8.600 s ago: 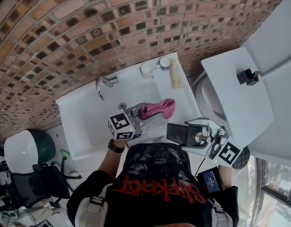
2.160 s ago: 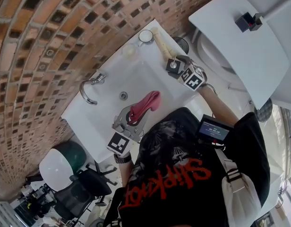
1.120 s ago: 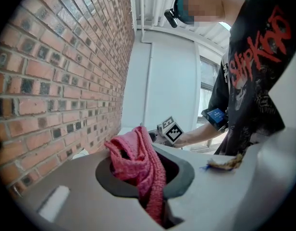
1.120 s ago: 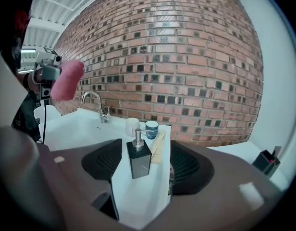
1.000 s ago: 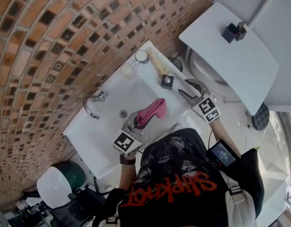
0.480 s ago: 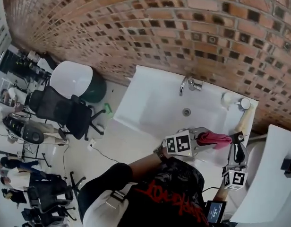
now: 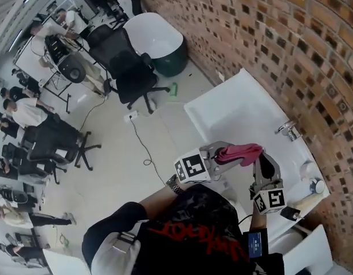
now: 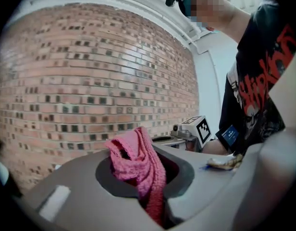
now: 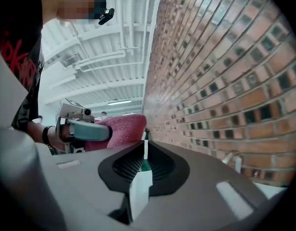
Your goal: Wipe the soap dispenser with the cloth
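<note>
My left gripper (image 7: 220, 152) is shut on a pink cloth (image 7: 240, 152) and holds it in the air in front of the white sink (image 7: 234, 110). In the left gripper view the cloth (image 8: 134, 153) bulges out of the jaws. My right gripper (image 7: 263, 164) stands just right of the cloth, pointing up in the head view. Its jaws have just been closing and are shut with nothing between them. The right gripper view shows the left gripper (image 9: 83, 128) and the cloth (image 9: 123, 129) close ahead. The small black soap dispenser (image 7: 291, 213) stands on the sink's edge, apart from both grippers.
A brick wall (image 7: 291, 44) runs behind the sink, with a chrome faucet (image 7: 288, 129). A cup (image 7: 318, 186) and a beige object (image 7: 308, 202) sit on the sink's far end. Black office chairs (image 7: 133, 73), a white-and-green tub (image 7: 159, 39), a floor cable and several people fill the room at left.
The head view has swung round toward the room. Both grippers have lifted away from the sink, and the right one has come up beside the cloth with its jaws closed. The cloth stays in the left gripper.
</note>
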The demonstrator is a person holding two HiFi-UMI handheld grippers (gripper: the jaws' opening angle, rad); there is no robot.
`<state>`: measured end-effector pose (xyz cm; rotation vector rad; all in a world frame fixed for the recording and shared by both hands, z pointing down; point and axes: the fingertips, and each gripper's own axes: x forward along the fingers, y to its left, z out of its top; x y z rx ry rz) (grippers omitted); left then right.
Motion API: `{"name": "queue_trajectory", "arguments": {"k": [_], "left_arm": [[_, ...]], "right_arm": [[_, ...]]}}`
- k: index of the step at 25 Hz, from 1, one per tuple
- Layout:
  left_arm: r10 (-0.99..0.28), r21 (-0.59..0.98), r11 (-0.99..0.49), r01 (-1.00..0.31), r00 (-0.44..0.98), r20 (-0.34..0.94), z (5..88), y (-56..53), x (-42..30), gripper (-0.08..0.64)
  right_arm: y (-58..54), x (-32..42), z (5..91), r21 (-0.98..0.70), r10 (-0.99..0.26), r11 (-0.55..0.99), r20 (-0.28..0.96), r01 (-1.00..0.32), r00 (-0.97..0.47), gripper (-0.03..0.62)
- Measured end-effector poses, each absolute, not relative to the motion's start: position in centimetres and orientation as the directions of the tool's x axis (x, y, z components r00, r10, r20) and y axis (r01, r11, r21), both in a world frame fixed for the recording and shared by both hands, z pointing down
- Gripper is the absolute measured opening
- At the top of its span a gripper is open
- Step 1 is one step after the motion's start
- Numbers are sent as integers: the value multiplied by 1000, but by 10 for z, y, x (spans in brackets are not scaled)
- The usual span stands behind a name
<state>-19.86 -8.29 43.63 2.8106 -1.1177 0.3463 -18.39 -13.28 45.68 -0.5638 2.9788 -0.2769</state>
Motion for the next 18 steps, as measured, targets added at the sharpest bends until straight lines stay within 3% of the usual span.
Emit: {"name": "queue_trajectory", "arguments": {"k": [8,18], "left_arm": [[-834,47,-503,-863,498,237,452,-55,-275,51],[-803,33,-528,-849,512,305,454,-57,-257,52]], "right_arm": [[-103,-267,452,-214,-90,974,-57,-76,-994,15],[-101,-262,443,-282,-89,958,-117,-53,-989,0]]}}
